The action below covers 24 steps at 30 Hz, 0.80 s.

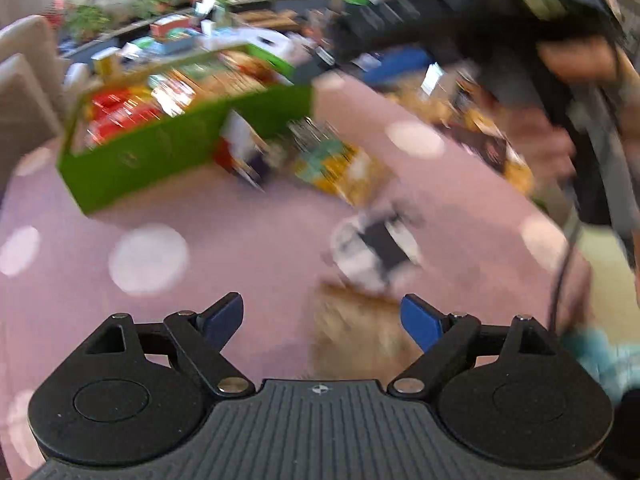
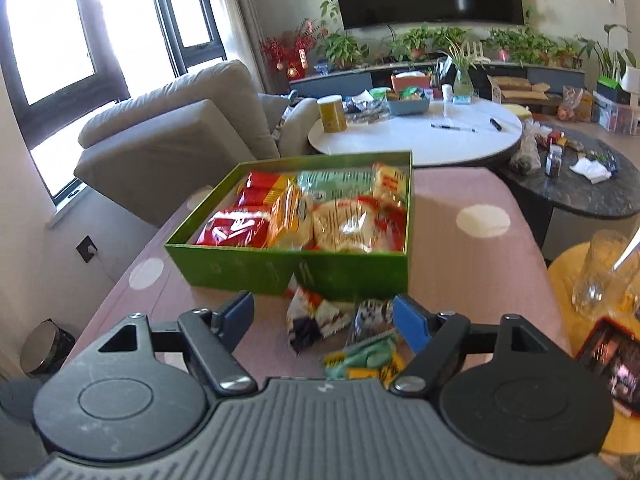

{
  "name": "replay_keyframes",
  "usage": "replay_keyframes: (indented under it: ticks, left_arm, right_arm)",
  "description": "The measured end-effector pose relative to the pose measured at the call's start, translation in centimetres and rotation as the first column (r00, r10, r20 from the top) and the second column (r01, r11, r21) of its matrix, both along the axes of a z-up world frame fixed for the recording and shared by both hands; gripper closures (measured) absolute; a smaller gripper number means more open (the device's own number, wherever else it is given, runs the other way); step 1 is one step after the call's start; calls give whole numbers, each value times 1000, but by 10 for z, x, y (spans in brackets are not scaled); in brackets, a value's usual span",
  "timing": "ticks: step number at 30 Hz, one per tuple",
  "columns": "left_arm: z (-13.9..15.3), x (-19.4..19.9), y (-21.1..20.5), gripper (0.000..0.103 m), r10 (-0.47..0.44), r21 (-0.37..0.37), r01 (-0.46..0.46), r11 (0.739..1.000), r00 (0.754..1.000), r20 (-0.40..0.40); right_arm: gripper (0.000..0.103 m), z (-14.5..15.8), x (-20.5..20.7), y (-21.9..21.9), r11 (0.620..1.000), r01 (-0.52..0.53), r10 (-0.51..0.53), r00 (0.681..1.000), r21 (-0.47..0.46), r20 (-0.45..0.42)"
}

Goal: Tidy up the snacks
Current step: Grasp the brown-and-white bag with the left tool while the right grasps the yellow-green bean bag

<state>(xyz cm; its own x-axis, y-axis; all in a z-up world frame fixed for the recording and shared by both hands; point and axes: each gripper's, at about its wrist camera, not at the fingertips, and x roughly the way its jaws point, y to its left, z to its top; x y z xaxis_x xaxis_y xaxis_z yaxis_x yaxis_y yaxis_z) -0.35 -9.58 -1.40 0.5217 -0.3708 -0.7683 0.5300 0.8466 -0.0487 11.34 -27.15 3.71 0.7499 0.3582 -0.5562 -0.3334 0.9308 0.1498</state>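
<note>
A green box [image 2: 304,270] full of snack packets stands on the pink dotted tablecloth [image 2: 460,272]; it also shows in the blurred left wrist view [image 1: 160,160]. My right gripper [image 2: 324,318] is open and empty, just above a white-red-purple packet [image 2: 316,316] and a green-yellow packet [image 2: 368,354] lying in front of the box. My left gripper [image 1: 322,320] is open and empty above the cloth. A brown packet [image 1: 356,332] lies between its fingertips, a black-and-white packet [image 1: 374,250] just beyond. The green-yellow packet [image 1: 336,164] lies near the box.
A beige sofa [image 2: 180,128] stands left of the table. A white round table [image 2: 416,132] and a dark one [image 2: 576,176] with clutter stand behind. A yellow surface [image 2: 568,272] with a glass jar [image 2: 600,276] is at right. The other hand and gripper [image 1: 568,92] show upper right.
</note>
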Motion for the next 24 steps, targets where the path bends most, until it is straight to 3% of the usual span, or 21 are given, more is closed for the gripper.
replay_keyframes:
  ticks: [4, 8, 14, 18, 24]
  left_arm:
    - [-17, -17, -12, 19, -55, 98, 52, 994, 998, 28]
    - [-29, -15, -19, 19, -50, 129, 44, 991, 998, 49]
    - [-33, -4, -4, 30, 34, 41, -35, 999, 999, 22]
    - [-32, 2, 0, 48, 64, 33, -65, 997, 998, 30]
    - [-30, 11, 16, 48, 147, 16, -147, 989, 989, 25]
  right_arm:
    - [38, -6, -11, 2, 1000, 11, -11, 1000, -13, -1]
    - [38, -13, -14, 0, 999, 23, -24, 1000, -23, -10]
    - [34, -30, -12, -1, 994, 34, -35, 999, -100, -9]
    - [29, -49, -8, 3, 985, 22, -28, 999, -172, -31]
    - [26, -70, 0, 11, 955, 0, -11, 999, -298, -38]
